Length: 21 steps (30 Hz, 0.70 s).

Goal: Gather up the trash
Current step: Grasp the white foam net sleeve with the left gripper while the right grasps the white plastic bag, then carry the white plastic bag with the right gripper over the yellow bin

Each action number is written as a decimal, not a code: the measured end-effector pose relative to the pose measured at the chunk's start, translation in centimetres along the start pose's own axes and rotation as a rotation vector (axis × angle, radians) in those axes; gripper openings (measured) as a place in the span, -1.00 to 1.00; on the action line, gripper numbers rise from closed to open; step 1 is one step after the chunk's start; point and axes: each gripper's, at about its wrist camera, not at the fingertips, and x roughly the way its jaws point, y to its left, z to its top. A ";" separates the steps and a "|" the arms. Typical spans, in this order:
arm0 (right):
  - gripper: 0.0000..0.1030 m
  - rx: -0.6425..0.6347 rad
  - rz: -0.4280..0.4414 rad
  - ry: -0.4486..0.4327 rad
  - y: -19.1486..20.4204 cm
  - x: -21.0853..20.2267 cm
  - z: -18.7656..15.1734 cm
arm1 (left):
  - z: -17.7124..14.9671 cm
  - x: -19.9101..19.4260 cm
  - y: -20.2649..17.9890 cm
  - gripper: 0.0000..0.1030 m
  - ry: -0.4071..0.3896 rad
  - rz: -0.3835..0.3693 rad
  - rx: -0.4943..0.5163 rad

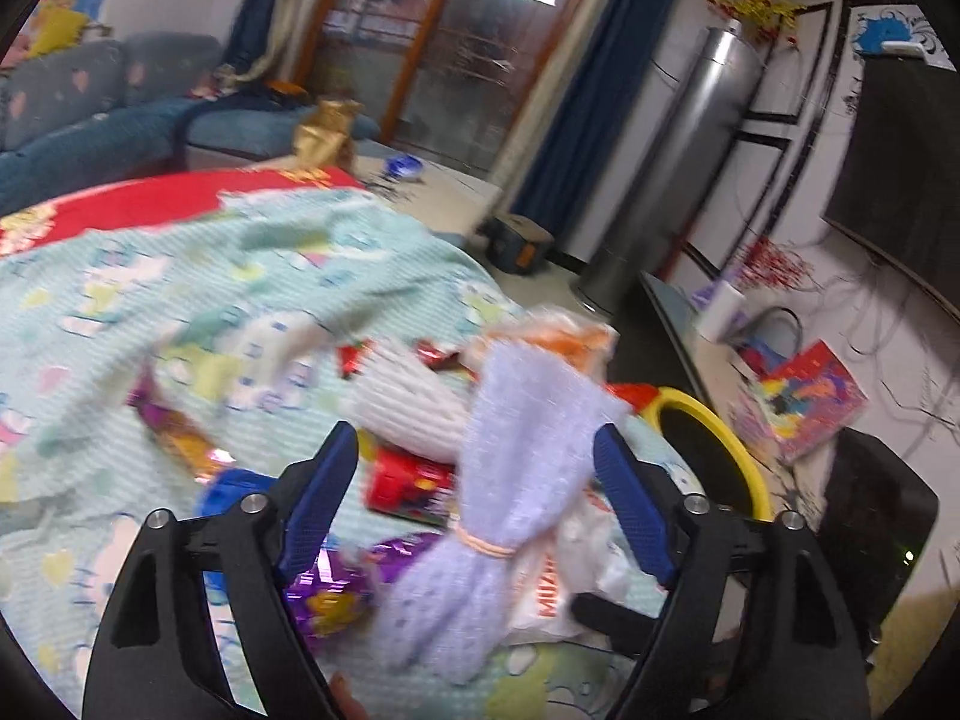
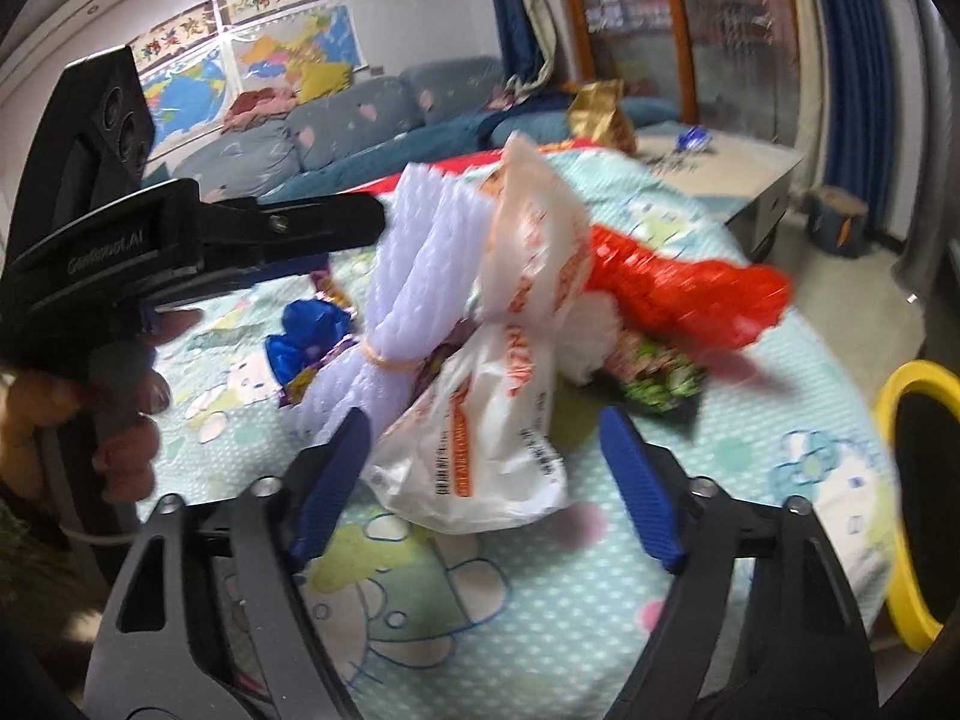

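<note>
Trash lies piled on a table under a pale green cartoon cloth (image 1: 150, 300). A lilac foam net bundle (image 1: 522, 468) tied with a rubber band stands between the wide-open fingers of my left gripper (image 1: 477, 456); it also shows in the right wrist view (image 2: 408, 276). A white plastic bag with orange print (image 2: 480, 420) lies between the open fingers of my right gripper (image 2: 486, 444). A red plastic bag (image 2: 678, 282), a green wrapper (image 2: 660, 384), a blue wrapper (image 2: 312, 324), a purple wrapper (image 1: 336, 588) and a red packet (image 1: 408, 480) lie around. The left gripper's body (image 2: 180, 240) shows at the left.
A bin with a yellow rim (image 1: 714, 456) stands past the table's right edge; it also shows in the right wrist view (image 2: 918, 492). A blue sofa (image 1: 90, 120), a low coffee table (image 2: 720, 174), a TV (image 1: 900, 168) and a colourful box (image 1: 804, 402) surround the table.
</note>
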 end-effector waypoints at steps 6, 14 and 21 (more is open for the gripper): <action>-0.23 0.028 0.048 0.039 -0.4 0.8 -0.4 | -0.5 1.7 -0.2 -0.11 0.062 -0.058 -0.014; -0.65 0.061 0.079 0.008 -1.7 -0.1 -0.5 | 0.1 0.2 -0.3 -0.75 0.011 -0.078 -0.037; -0.70 0.017 0.059 -0.073 -1.3 -2.8 -0.2 | 1.7 -3.2 -1.9 -0.76 -0.098 -0.079 -0.013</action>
